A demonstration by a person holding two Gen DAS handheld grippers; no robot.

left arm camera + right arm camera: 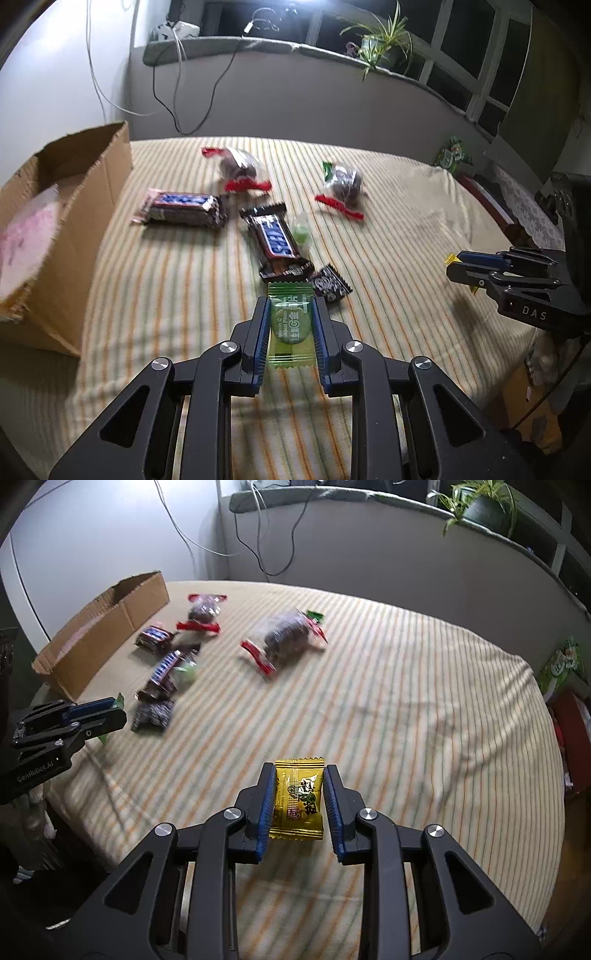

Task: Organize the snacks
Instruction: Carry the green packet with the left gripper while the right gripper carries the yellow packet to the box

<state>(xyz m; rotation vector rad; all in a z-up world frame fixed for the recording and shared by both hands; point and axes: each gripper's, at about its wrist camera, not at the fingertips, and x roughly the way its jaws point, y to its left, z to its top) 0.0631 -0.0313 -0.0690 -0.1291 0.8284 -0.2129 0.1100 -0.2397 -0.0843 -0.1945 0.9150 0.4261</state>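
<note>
In the left wrist view my left gripper (290, 302) is shut on a translucent green candy packet (290, 325), held just above the striped cloth (406, 221). My right gripper (300, 768) is shut on a yellow candy packet (297, 801) over the cloth's near right part. Each gripper shows in the other's view, the right gripper (460, 266) at the right and the left gripper (114, 710) at the left. Ahead lie two Snickers bars (275, 240) (181, 208), a small dark packet (330, 284), a green candy (302, 232) and two clear bags of dark snacks (240, 168) (343, 182).
An open cardboard box (92, 177) stands at the cloth's left edge with something pink inside. A green packet (452, 153) lies off the far right corner. Behind are a sill with a plant (384, 44) and hanging cables (177, 92). The cloth drops away at the right.
</note>
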